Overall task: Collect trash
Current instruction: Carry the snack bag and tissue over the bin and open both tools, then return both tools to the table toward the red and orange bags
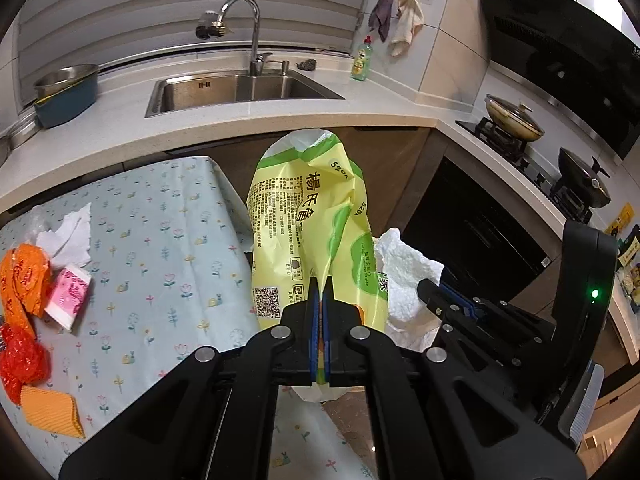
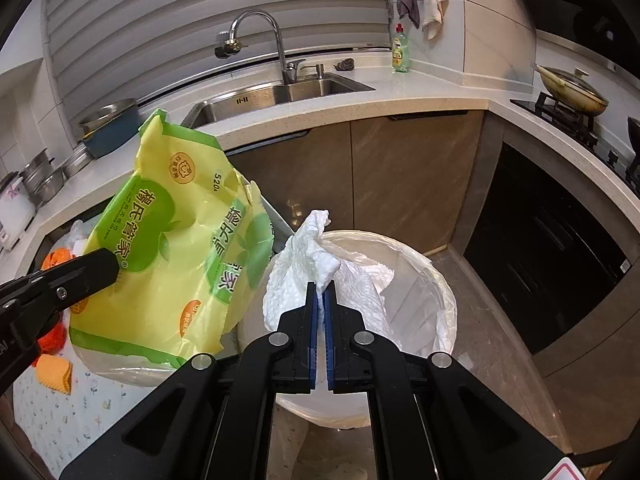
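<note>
Your right gripper [image 2: 320, 292] is clamped on a crumpled white paper towel [image 2: 296, 276], and the towel hangs directly over the open mouth of the lined trash bin [image 2: 440, 280]. That is the relation your next move depends on: the bin lies straight below and just ahead of the right jaws, so letting go there should drop the towel inside.

Your left gripper [image 1: 320, 292] is pinched shut on a yellow-green tissue wrapper [image 1: 304, 216]. The wrapper's long axis runs up and away from the jaws, toward the counter edge. In the right wrist view it sits over the bin's left rim, partly above the table's near corner, so it looks less centred than the towel. By that reading, your right hand is the better placed of the two; the left probably needs to shift rightward before releasing, or the wrapper may catch on the rim and slide outside.

Counted: one trash bin, two pieces of trash in hand. On the flowered tablecloth [image 1: 160, 248], toward its left edge, you can make out one white paper scrap [image 1: 68, 236], one orange wrapper [image 1: 24, 276], one pink-and-white packet [image 1: 68, 294], one red crinkled wrapper [image 1: 22, 356] and one orange ridged cloth or pad [image 1: 52, 412]. These five lie well apart from both jaws.
</note>
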{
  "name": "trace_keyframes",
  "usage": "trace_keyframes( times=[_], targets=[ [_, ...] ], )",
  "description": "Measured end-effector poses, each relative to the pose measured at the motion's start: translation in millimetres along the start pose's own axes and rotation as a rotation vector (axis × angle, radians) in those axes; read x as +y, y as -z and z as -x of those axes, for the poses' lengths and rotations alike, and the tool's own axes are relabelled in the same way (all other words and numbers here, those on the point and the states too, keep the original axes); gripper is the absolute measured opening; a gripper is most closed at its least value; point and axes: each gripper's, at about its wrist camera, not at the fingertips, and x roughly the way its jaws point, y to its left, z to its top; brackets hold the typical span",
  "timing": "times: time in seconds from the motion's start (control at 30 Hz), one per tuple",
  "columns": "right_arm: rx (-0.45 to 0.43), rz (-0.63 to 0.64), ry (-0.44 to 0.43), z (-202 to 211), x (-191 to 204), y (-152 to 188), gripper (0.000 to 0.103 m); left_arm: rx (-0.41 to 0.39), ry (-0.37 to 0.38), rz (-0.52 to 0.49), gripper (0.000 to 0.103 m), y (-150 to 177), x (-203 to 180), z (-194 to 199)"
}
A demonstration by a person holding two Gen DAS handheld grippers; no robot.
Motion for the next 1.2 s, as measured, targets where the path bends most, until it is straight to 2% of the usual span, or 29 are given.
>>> trace_keyframes(
  times=[0.13, 0.27, 0.3, 0.33, 0.37, 0.7, 0.8, 0.9, 0.93, 0.97, 1.03, 1.2],
  targets=[
    [0.007, -0.026, 0.019, -5.3, -13.3, 2.6, 0.003, 0.017, 0.017, -0.019, 0.001, -2.4, -9.1, -17.9],
    [0.012, -0.042, 0.032, -11.0, -22.5, 1.9, 0.003, 0.031, 0.035, -0.019, 0.006, -5.8, -10.5, -30.6],
    [0.013, -0.045, 0.034, -12.0, -24.0, 1.7, 0.003, 0.040, 0.036, -0.012, 0.011, -6.4, -9.1, -34.4],
    [0.012, -0.047, 0.037, -12.7, -25.4, 1.7, 0.003, 0.045, 0.035, -0.003, 0.029, -7.0, -7.3, -37.4],
    [0.013, -0.048, 0.038, -13.8, -26.7, 1.0, 0.003, 0.040, 0.025, 0.006, 0.040, -7.5, -5.4, -38.7],
    [0.010, -0.039, 0.043, -17.7, -22.9, 0.2, 0.005, -0.008, -0.066, 0.014, 0.042, -7.3, 10.7, -27.8],
    [0.005, -0.036, 0.049, -16.9, -19.9, 0.2, 0.011, -0.015, -0.084, 0.023, 0.042, -6.8, 18.2, -22.6],
    [-0.007, -0.033, 0.057, -15.3, -18.3, -1.7, 0.029, -0.021, -0.103, 0.034, 0.045, -5.2, 23.5, -18.3],
    [-0.012, -0.032, 0.060, -14.2, -17.3, -2.3, 0.032, -0.023, -0.111, 0.037, 0.048, -4.8, 25.4, -16.6],
    [-0.014, -0.031, 0.059, -13.3, -16.5, -3.3, 0.032, -0.026, -0.119, 0.040, 0.053, -4.3, 27.0, -14.6],
    [-0.018, -0.031, 0.054, -10.6, -13.8, -4.5, 0.033, -0.036, -0.133, 0.046, 0.057, -3.3, 29.9, -10.0],
    [-0.040, -0.013, 0.024, 1.6, 2.7, -6.9, 0.044, -0.049, -0.163, 0.056, 0.057, 0.1, 40.0, 2.0]
  ],
)
